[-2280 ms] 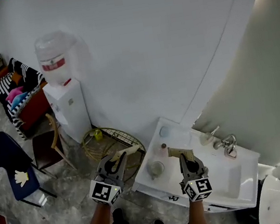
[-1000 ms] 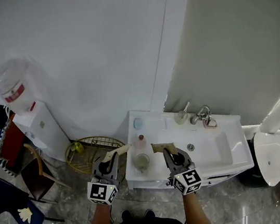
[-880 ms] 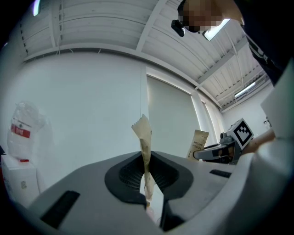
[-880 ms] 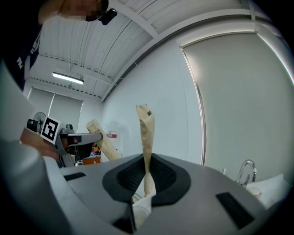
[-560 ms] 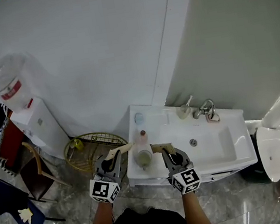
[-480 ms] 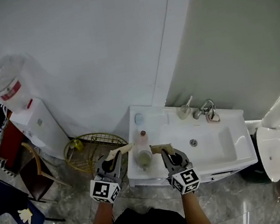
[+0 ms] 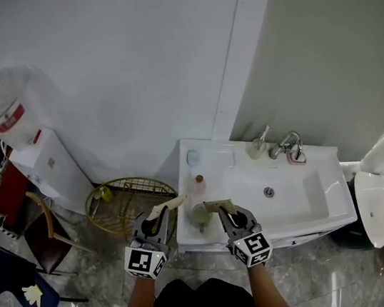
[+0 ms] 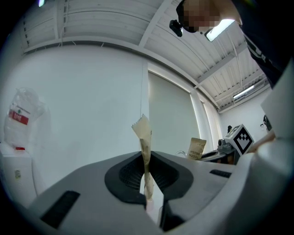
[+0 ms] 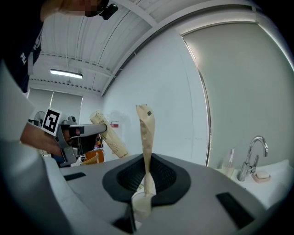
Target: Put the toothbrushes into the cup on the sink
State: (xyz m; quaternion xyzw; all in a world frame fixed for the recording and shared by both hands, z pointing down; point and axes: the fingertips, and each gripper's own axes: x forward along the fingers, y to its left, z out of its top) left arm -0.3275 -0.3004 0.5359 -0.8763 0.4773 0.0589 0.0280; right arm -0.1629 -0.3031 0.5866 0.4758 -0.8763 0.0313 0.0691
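Head view: white sink [image 7: 320,220], with the cup [image 7: 200,216] on its left front corner; I cannot tell whether anything is in the cup. My left gripper [image 7: 160,217] is just off the sink's left edge and my right gripper [image 7: 225,213] over its front rim, beside the cup. Left gripper view: jaws pressed together on the first toothbrush [image 8: 145,149], which stands upright in its paper wrapper. Right gripper view: jaws likewise clamped on the second toothbrush [image 9: 146,137], also wrapped; the tap [image 9: 250,156] is at the sink's back. Status, as I judge it: neither toothbrush is in the cup yet, so both placements remain.
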